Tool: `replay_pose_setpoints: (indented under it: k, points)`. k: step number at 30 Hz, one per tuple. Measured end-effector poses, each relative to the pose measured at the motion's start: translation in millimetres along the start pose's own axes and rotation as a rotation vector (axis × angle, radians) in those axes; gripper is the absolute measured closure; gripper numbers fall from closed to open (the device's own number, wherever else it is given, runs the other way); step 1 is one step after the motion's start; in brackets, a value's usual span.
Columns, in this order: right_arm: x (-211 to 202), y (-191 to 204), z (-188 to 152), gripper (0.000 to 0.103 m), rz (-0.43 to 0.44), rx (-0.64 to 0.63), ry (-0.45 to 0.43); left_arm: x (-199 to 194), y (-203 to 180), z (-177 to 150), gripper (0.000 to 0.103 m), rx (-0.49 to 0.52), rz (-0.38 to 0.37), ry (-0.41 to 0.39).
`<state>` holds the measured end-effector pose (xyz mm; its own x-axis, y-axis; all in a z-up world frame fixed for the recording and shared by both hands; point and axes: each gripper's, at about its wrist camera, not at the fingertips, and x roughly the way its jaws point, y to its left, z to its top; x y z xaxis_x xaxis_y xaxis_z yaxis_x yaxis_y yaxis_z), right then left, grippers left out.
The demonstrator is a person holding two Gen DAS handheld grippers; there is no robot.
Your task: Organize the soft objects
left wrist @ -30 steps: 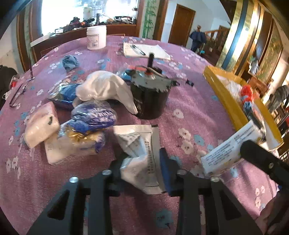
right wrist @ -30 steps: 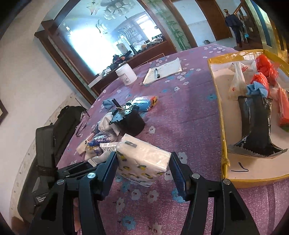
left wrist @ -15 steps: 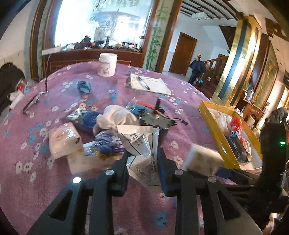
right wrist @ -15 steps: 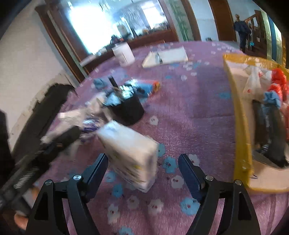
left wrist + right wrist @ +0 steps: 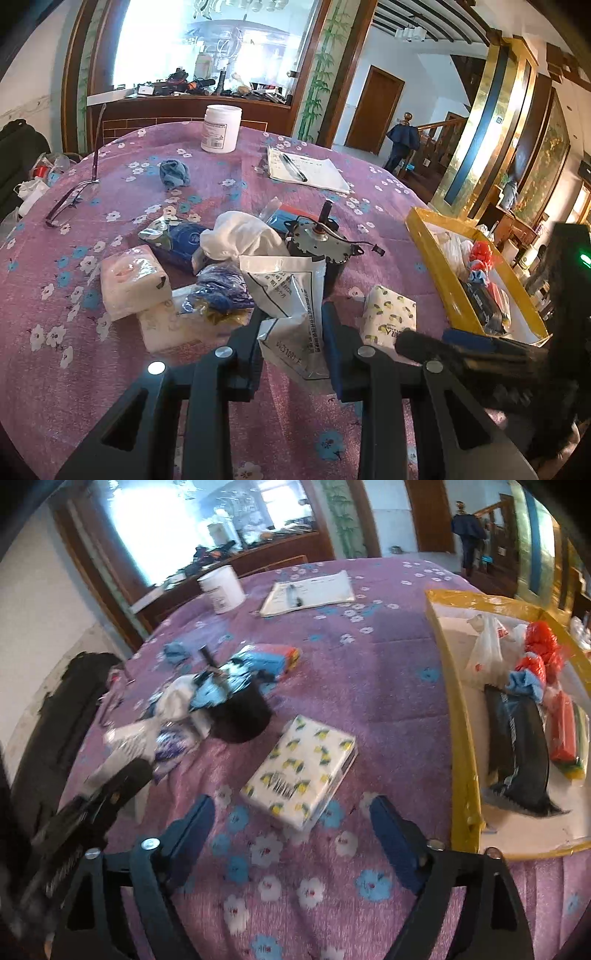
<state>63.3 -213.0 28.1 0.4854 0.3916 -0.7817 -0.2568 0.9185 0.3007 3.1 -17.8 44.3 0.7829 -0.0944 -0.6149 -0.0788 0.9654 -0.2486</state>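
The left gripper (image 5: 291,343) has its jaws pinching a crumpled white printed pouch (image 5: 291,306), lifted above the purple flowered tabletop (image 5: 184,387). The right gripper (image 5: 291,834) has its jaws opening wide, gripping nothing; a lemon-print tissue pack (image 5: 301,768) lies flat on the tabletop just beyond them. A yellow tray (image 5: 461,738) of soft items sits at the tabletop's right edge.

A home's dining room: a round table (image 5: 332,177) under a purple flowered cloth, a wooden staircase (image 5: 439,136), a panelled door (image 5: 373,107), gilded wall panels (image 5: 502,122).
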Motion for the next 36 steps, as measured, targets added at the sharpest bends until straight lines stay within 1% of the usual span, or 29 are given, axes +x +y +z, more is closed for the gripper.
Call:
replay_pose_setpoints:
  k: [2,4,5,7,9,10,11,12,15,17,19,21,22,24,26,30,36]
  points:
    - [13,-3,7,0.012,0.001,0.042,0.031,-1,2,0,0.075,-0.009,0.001,-0.004]
    - [29,-1,12,0.012,-0.033,0.055,0.065,-1,1,0,0.075,-0.012,0.0,-0.001]
    - [35,1,13,0.012,-0.054,0.048,0.067,0,1,0,0.075,-0.013,-0.001,0.001]
    - [38,10,12,0.012,-0.116,-0.011,0.037,0,0,-1,0.075,-0.005,-0.004,0.008]
    - [38,15,8,0.035,-0.131,-0.061,0.013,0,-2,-2,0.075,0.004,-0.009,0.01]
    - [36,15,7,0.037,-0.131,-0.075,0.003,0,-3,-2,0.075,0.009,-0.014,0.011]
    - [33,15,5,0.041,-0.115,-0.086,-0.001,0,-4,-2,0.075,0.014,-0.017,0.012]
    - [29,13,3,0.043,-0.094,-0.087,-0.004,0,-6,-3,0.075,0.023,-0.019,0.013]
    - [14,6,-4,0.043,-0.028,-0.072,-0.047,0,-9,-4,0.075,0.035,-0.031,0.013]
    - [7,3,-9,0.043,-0.02,-0.075,-0.071,-1,-10,-4,0.075,0.04,-0.031,0.012]
    - [1,-1,-15,0.043,0.033,-0.066,-0.096,0,-11,-5,0.075,0.041,-0.034,0.016]
    - [-3,0,-21,0.043,0.036,-0.084,-0.126,3,-11,-5,0.075,0.043,-0.034,0.025]
    - [-5,-1,-21,0.043,0.064,-0.076,-0.133,4,-11,-5,0.074,0.043,-0.035,0.028]
    - [-7,-5,-20,0.043,0.087,-0.055,-0.147,5,-12,-5,0.074,0.047,-0.035,0.032]
    - [-5,-10,-18,0.043,0.12,-0.029,-0.137,5,-11,-5,0.074,0.049,-0.033,0.033]
    - [-4,-15,-17,0.043,0.14,-0.002,-0.138,7,-11,-5,0.073,0.048,-0.031,0.042]
    - [-10,-16,-20,0.043,0.136,0.002,-0.165,6,-13,-7,0.073,0.06,-0.03,0.04]
